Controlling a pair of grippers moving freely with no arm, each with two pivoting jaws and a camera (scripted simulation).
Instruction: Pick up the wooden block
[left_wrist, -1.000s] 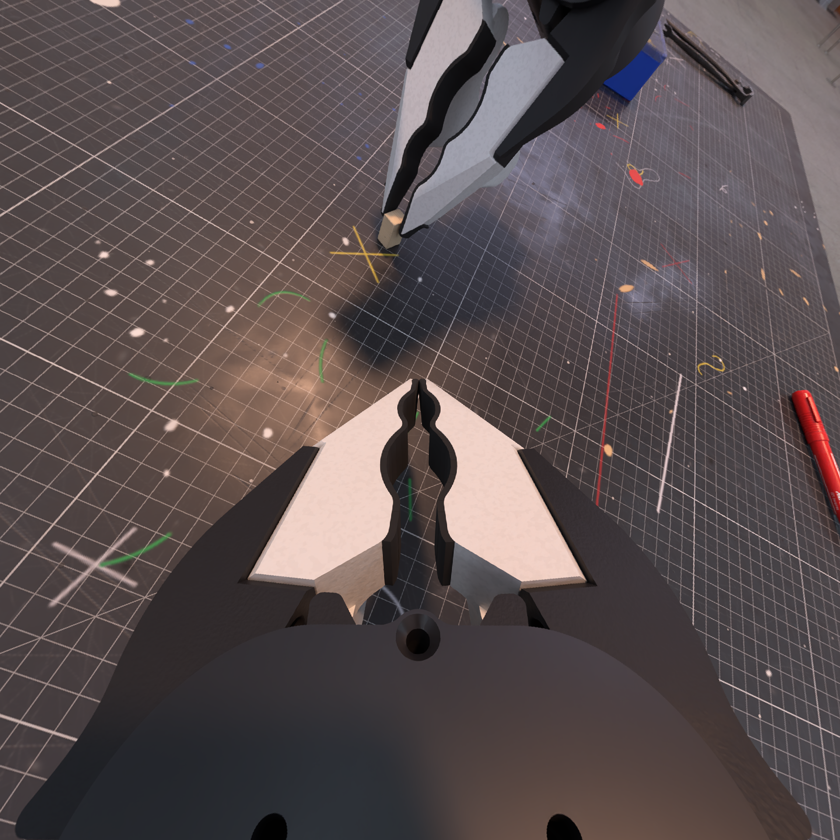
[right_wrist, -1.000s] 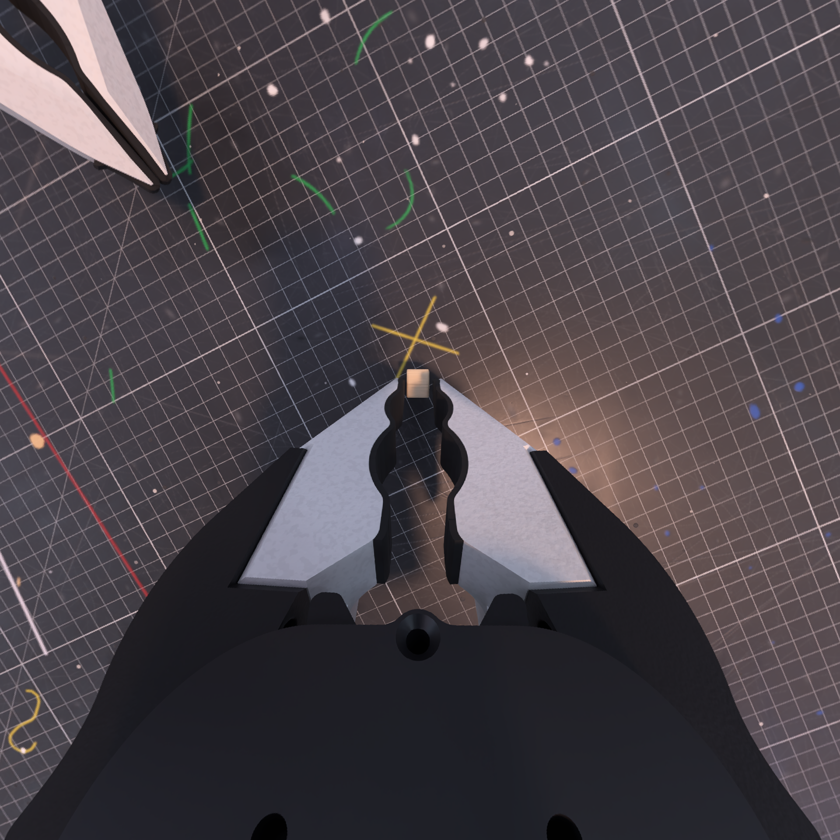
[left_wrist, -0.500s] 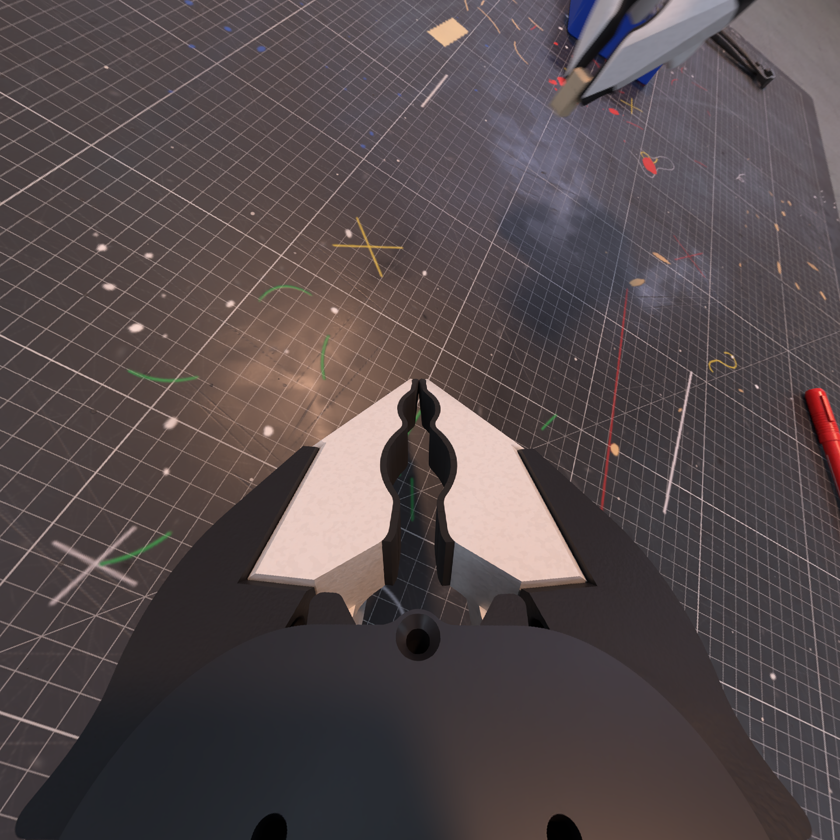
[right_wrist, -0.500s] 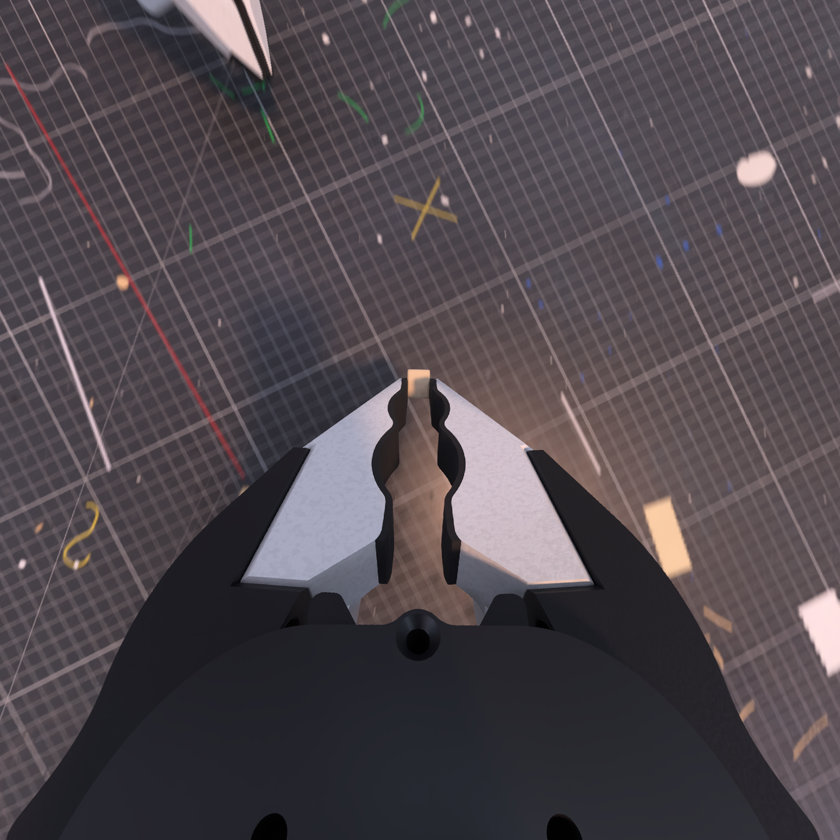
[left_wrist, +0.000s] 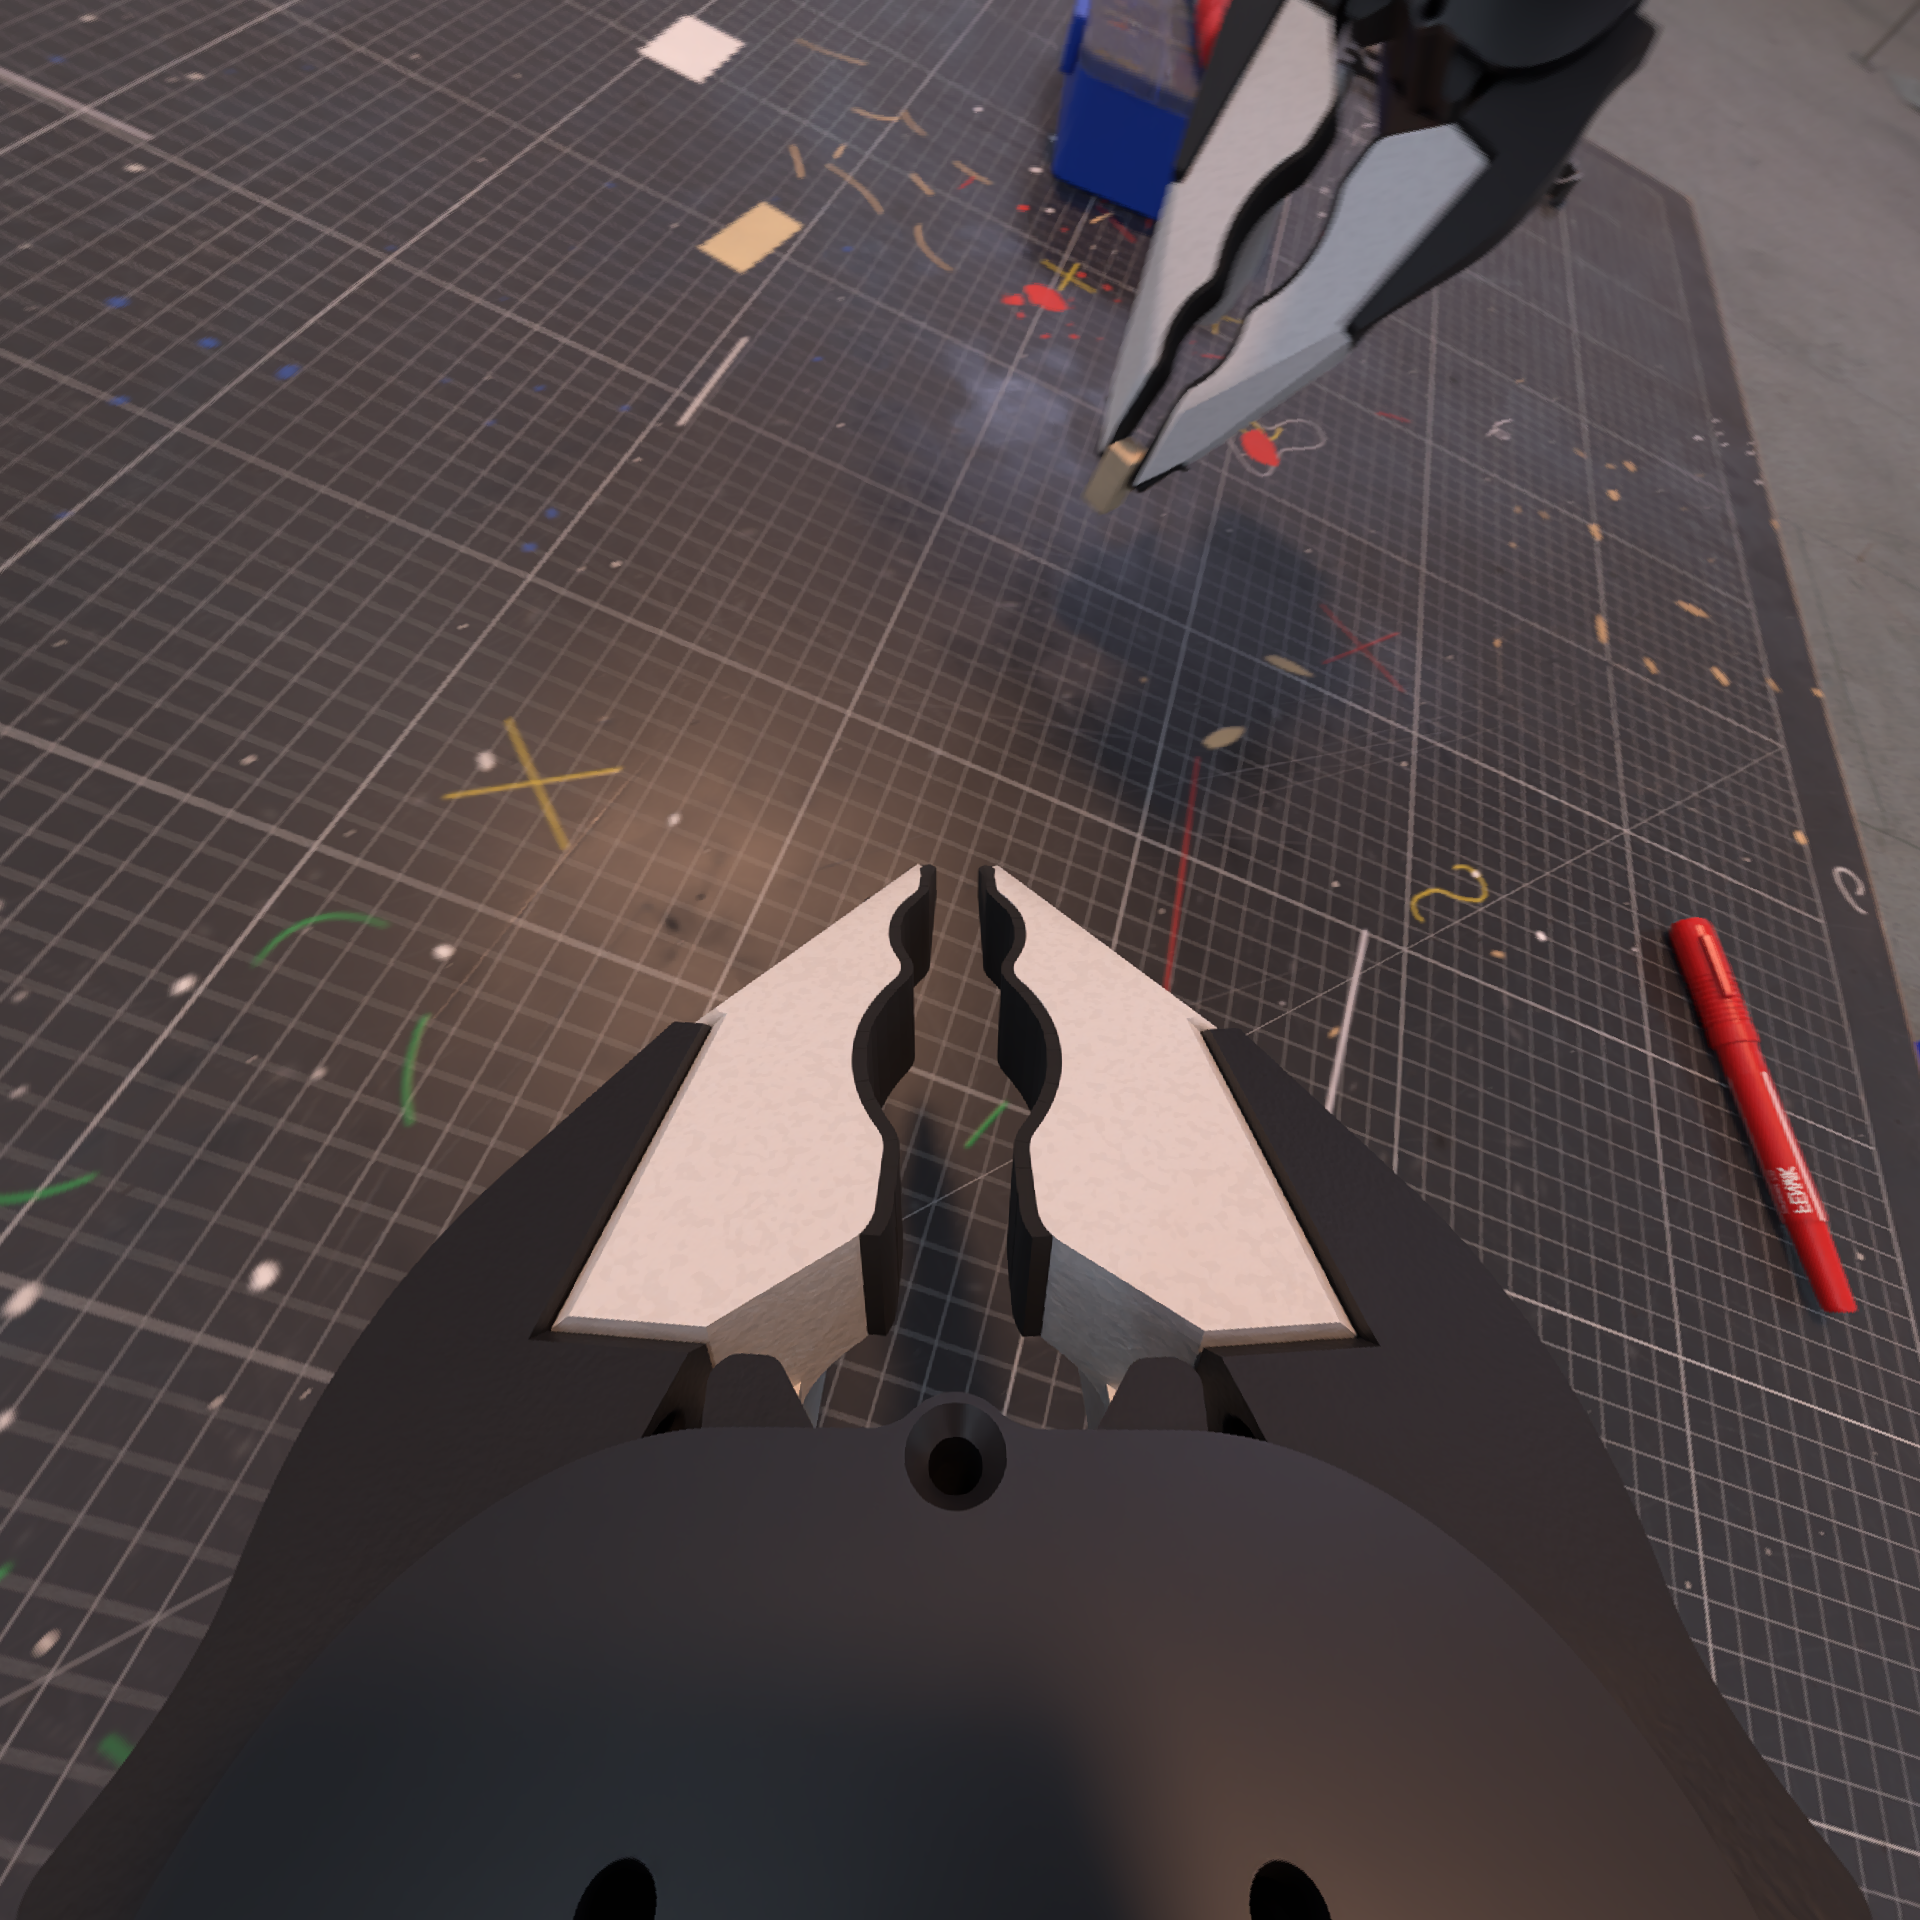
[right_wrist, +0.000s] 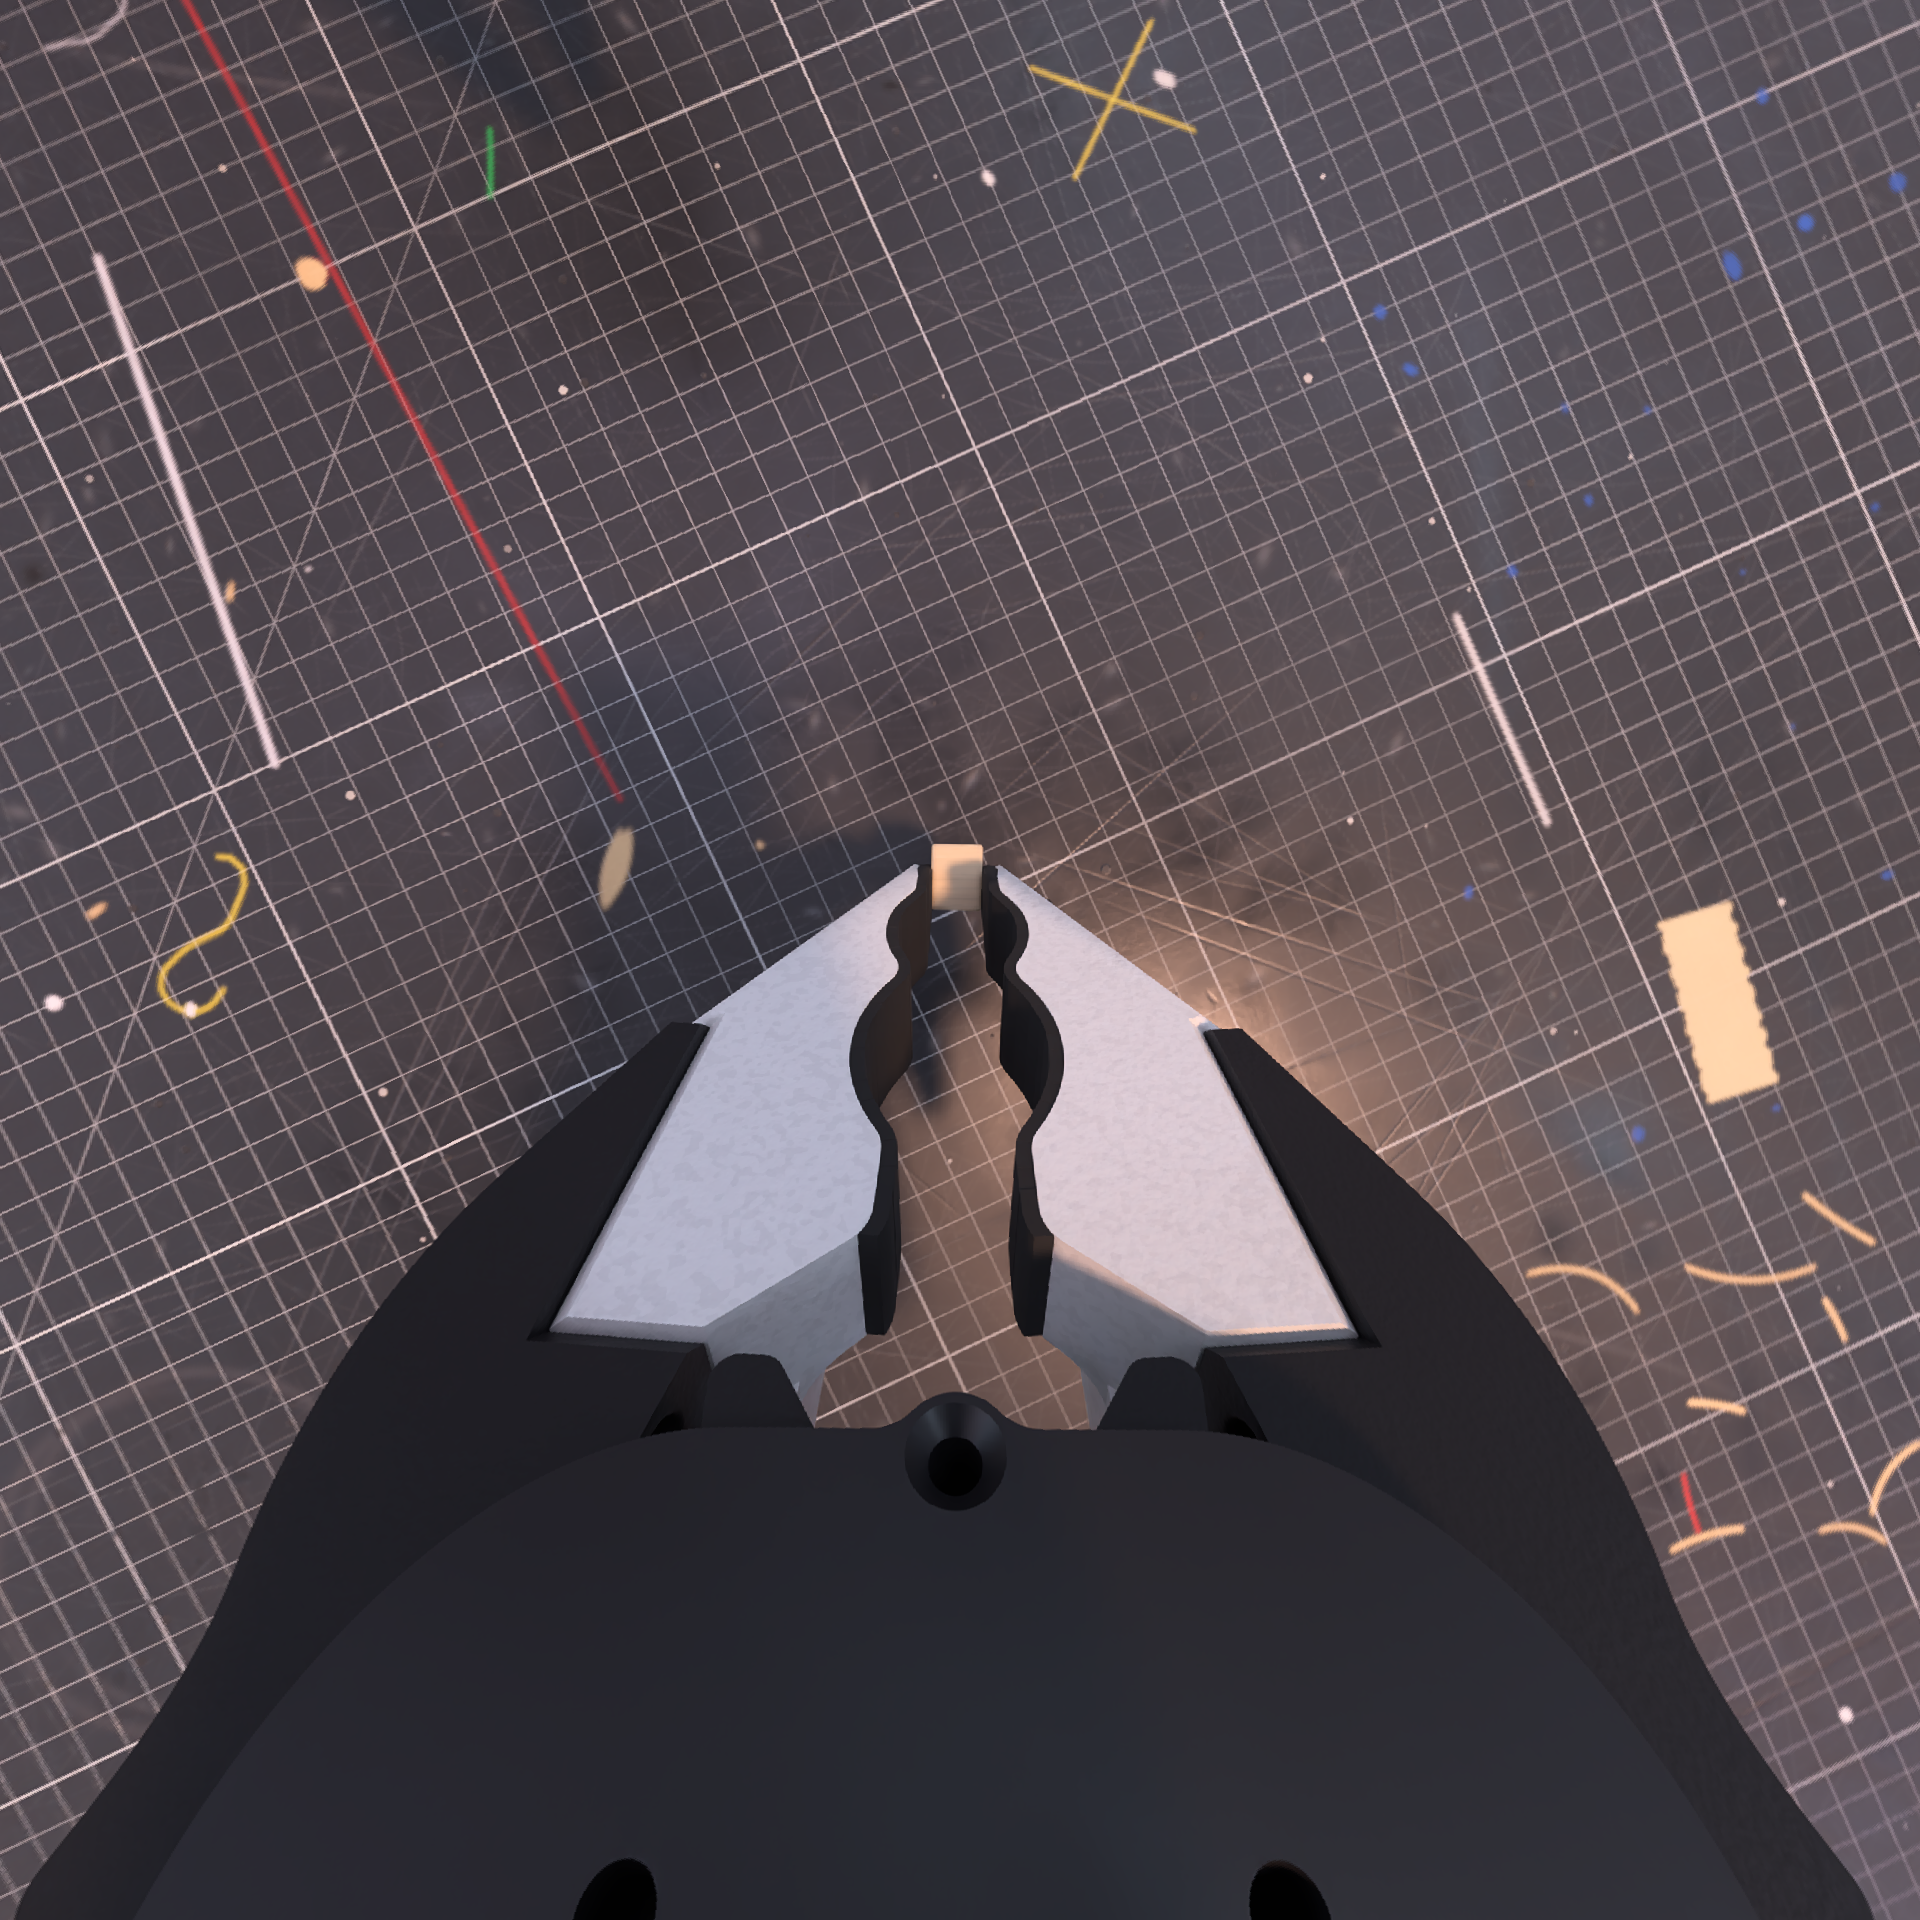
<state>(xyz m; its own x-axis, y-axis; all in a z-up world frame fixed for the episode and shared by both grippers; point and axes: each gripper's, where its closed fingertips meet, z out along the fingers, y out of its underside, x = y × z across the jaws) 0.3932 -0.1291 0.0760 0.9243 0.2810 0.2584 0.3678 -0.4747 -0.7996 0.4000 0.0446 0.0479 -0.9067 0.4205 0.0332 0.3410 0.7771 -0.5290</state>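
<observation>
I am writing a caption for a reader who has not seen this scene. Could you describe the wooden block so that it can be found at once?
Start from the dark gridded cutting mat. Above its far right part, near a blue box, hangs the right gripper, fingers pointing down. The wooden block is the tiny pale cube pinched at its fingertips, clear of the mat; unlike the flat tan marks nearby, it is solid and held in the air.
</observation>
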